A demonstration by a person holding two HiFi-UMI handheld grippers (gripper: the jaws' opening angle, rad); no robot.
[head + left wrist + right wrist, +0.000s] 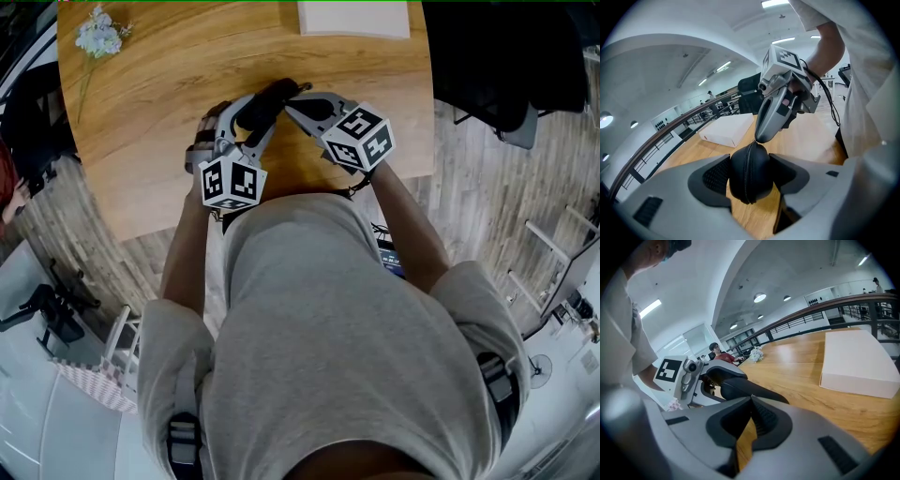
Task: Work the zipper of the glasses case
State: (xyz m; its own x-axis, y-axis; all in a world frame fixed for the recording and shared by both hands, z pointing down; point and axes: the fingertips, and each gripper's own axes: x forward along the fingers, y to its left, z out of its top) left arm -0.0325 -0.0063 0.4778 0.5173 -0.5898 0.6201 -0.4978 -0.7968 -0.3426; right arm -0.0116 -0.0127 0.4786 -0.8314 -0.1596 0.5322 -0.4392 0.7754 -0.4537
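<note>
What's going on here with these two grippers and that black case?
A person is working on a black glasses case over the wooden table. The left hand-held gripper clamps the case across its body. The right hand-held gripper is shut at the case's end, apparently pinching the zipper pull. The stretch of zipper in view looks closed.

We see bright, even light from ceiling lamps [760, 297], soft glare on the far table [797, 352], fisheye-bent dark corners, little blur.
</note>
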